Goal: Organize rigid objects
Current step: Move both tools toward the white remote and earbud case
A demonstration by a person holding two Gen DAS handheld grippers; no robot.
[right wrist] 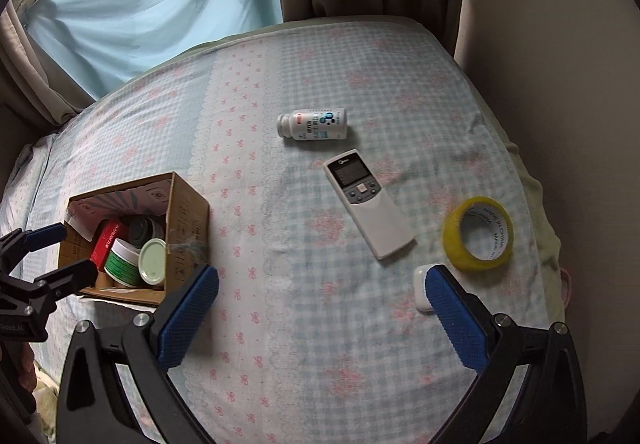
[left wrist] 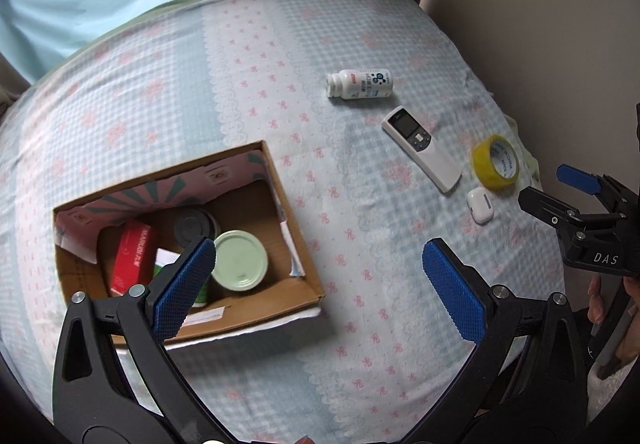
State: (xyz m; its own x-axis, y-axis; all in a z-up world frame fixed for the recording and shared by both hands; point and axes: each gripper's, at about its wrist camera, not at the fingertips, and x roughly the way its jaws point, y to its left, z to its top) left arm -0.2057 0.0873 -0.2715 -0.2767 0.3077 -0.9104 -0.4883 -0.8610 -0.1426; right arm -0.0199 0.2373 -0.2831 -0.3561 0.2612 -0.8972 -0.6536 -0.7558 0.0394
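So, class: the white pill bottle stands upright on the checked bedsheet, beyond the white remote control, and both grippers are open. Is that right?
One thing is wrong: the white pill bottle lies on its side, not upright, as the right wrist view shows. It is on the checked bedsheet, beyond the white remote control, and the left gripper and right gripper are both open.
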